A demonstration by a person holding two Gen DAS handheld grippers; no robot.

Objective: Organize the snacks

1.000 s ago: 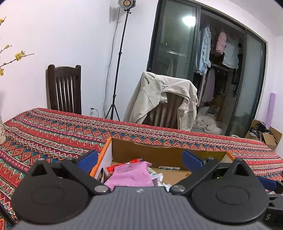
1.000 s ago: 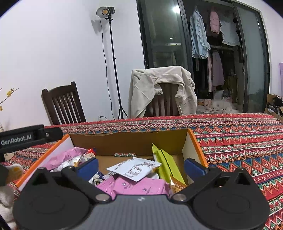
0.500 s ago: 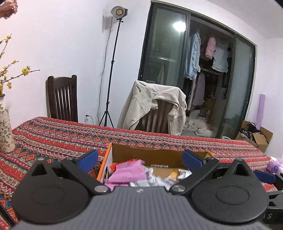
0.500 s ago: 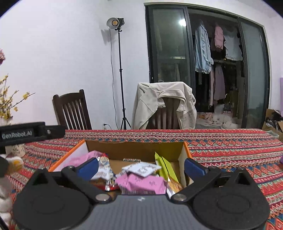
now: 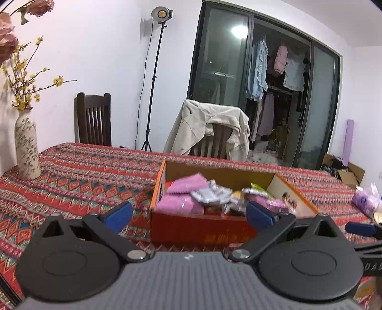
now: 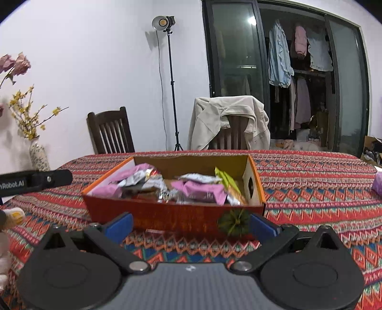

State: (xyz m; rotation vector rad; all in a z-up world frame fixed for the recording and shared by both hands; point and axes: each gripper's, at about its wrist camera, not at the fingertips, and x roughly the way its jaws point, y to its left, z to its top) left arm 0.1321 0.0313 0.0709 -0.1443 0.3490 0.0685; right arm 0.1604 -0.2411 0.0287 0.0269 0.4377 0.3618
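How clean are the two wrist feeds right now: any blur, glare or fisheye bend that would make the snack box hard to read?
Left wrist view: snack packets in the cardboard box are motion-smeared; ceiling-light reflection glares on the glass door. Right wrist view: sharper, though the box front is slightly soft; the studio lamp is lit. Both views bend at the edges.

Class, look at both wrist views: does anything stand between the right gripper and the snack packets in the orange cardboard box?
Only the orange cardboard box's own near wall stands between the right gripper and the snack packets. The patterned tablecloth before it is bare. The box is open on top.
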